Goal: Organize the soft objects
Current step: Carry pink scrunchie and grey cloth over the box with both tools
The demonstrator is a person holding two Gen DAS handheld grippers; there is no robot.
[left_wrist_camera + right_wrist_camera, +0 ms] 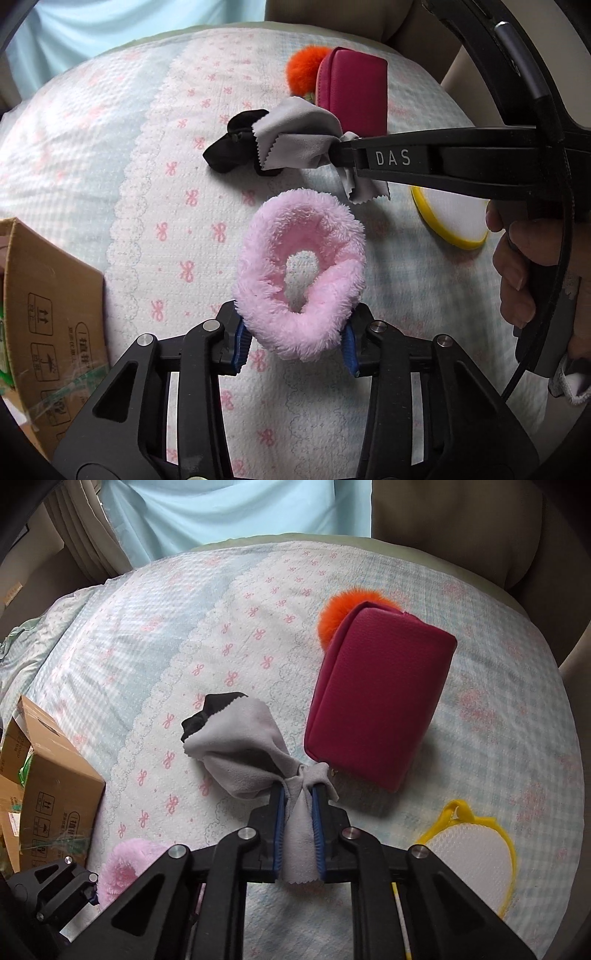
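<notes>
Holding the pink fluffy ring [301, 275] in my left gripper [295, 341], blue pads [242, 345] pressed on either side of its lower edge, so it hangs w/ the hole facing the cam, raised above the bedspread [147, 177]. My right gripper [299, 812] has its fingers narrow, pinching a grey cloth [243, 746] btwn the pads; the cloth bunches at the tips and fans out to the left, zigzag edge showing. In the left wrist view that same gripper reaches in from the right w/ the cloth draped over a black fabric item [229, 147], which lies on the bedspread. Magenta pouch [380, 698] sits just beyond, an orange pom-pom [338, 613] touching its far end. Yellow-rimmed mesh pad [469, 853] lies near the right side, apart from the pouch. Cardboard box [55, 786] stands at the left edge of the bed; can't tell what's inside.
</notes>
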